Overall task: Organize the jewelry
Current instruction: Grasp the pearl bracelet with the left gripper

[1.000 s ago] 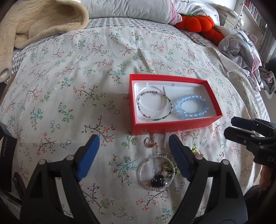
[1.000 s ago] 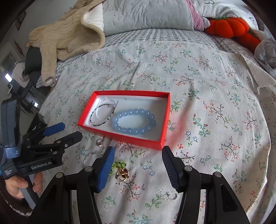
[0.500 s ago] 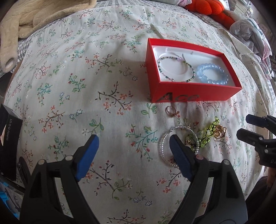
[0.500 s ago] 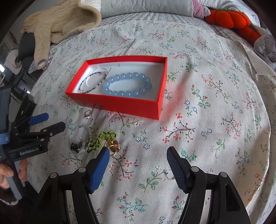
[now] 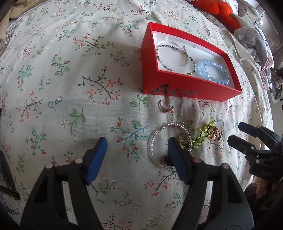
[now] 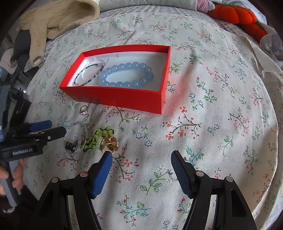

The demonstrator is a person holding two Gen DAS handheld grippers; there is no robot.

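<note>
- Left gripper (image 5: 137,150): jaws spread wide, holding nothing, its right finger over the clear beaded bangle (image 5: 157,141) on the floral bedspread (image 5: 70,79).
- Right gripper (image 6: 141,159): jaws spread, holding nothing, left finger just beside the gold ring (image 6: 109,144).
- Green bead bracelet (image 6: 99,137) lies between bangle and ring.
- Red box (image 6: 116,96) beyond holds a blue bead bracelet (image 6: 126,75) and a thin beaded bracelet (image 6: 88,76).

A bed (image 6: 221,113) covered with a pale floral sheet (image 5: 74,92) carries everything in sight. Toward its head, a cream knitted blanket (image 6: 58,19) lies bunched at the left corner and hangs over the edge, with a grey pillow (image 6: 141,3) beside it along the head edge and an orange pumpkin-shaped plush (image 6: 235,14) at the right corner. Crumpled pale clothes (image 5: 254,40) lie heaped along the bed's right edge, just past the plush.
</note>
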